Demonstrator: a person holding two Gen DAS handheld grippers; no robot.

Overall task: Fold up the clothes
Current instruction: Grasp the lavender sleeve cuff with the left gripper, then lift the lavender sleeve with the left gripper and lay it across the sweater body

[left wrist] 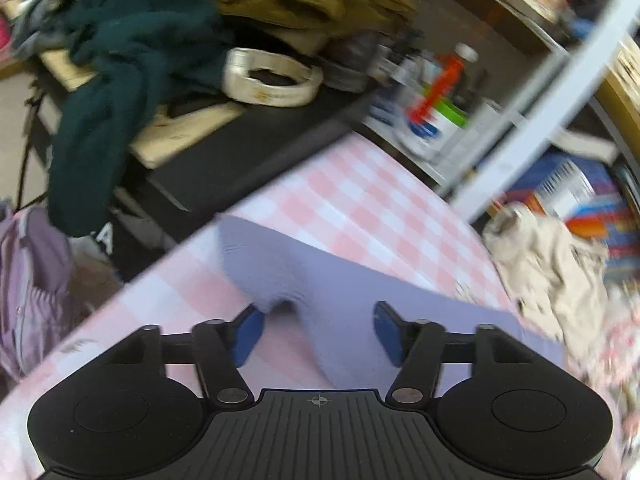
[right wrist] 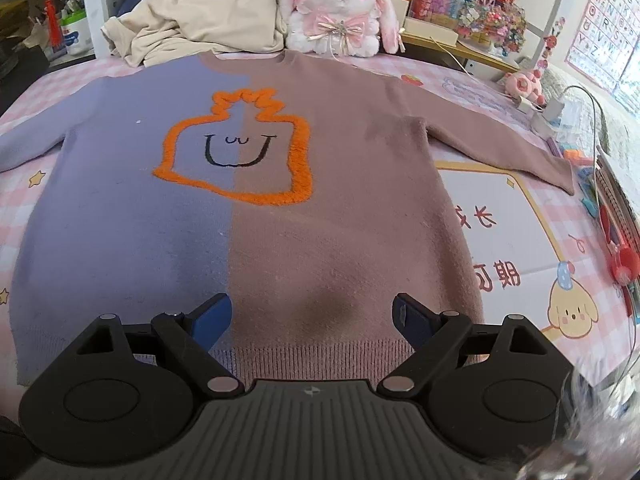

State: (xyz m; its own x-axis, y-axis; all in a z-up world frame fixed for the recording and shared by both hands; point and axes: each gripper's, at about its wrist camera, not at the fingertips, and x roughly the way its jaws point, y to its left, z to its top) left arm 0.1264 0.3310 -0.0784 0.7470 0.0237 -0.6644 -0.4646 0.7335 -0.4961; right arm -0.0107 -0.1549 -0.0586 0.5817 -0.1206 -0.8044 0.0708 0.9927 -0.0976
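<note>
The two-tone sweater (right wrist: pixel 248 216) lies spread flat on the pink checked bed (right wrist: pixel 516 240), its purple sleeve (left wrist: pixel 320 280) running between the released fingers of the left gripper (left wrist: pixel 318 334). The right gripper (right wrist: pixel 312 320) hangs released above the hem, grasping nothing. A shelf (left wrist: pixel 440 128) beside the bed holds bottles and tubs.
</note>
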